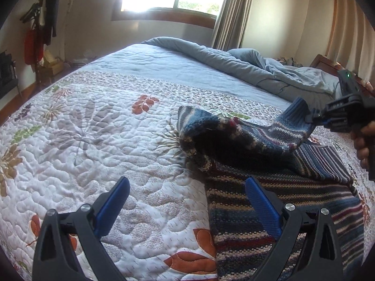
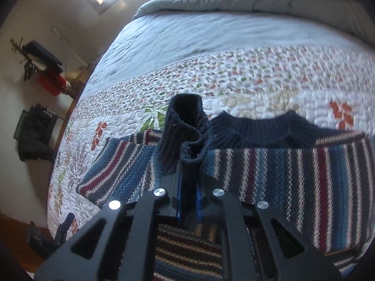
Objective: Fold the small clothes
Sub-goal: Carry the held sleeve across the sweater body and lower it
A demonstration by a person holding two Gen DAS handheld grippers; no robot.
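Note:
A small striped knit sweater in blue, maroon and cream lies on the quilted bed; it also shows in the right wrist view. My right gripper is shut on the ribbed blue cuff of one sleeve and holds it lifted over the sweater's body. In the right wrist view the right gripper has the cuff bunched between its jaws. My left gripper is open and empty, low over the sweater's left edge.
The floral quilt covers the bed. A rumpled blue duvet lies at the far side. A coat rack with hanging clothes stands by the left wall. The dark collar faces the far side.

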